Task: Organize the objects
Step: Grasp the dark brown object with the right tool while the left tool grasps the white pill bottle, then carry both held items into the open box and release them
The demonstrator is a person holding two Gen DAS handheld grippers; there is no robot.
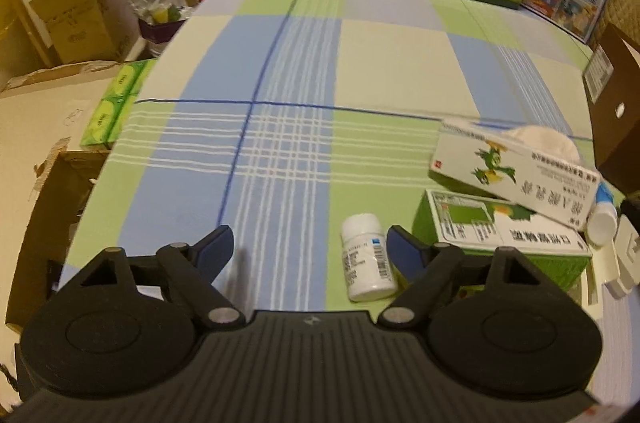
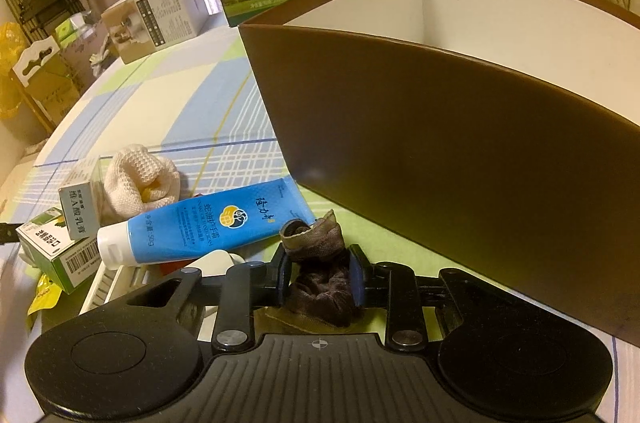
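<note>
Dark brown sock [image 2: 320,287], crumpled with a tan ribbed cuff, sits pinched in the right claw [image 2: 320,283] just before the brown box [image 2: 440,143]; left claw [image 1: 310,247] spread.

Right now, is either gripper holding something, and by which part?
The right gripper pinches the dark brown sock around its bunched middle. The left gripper holds nothing.

The left tool [image 1: 310,243] is hovering with its jaws spread wide over the checked bench [image 1: 280,63]. A white pill bottle [image 1: 366,257] is lying just inside its right finger [image 1: 402,245], beside a green carton [image 1: 500,235] carrying a tilted white box [image 1: 508,167].
</note>
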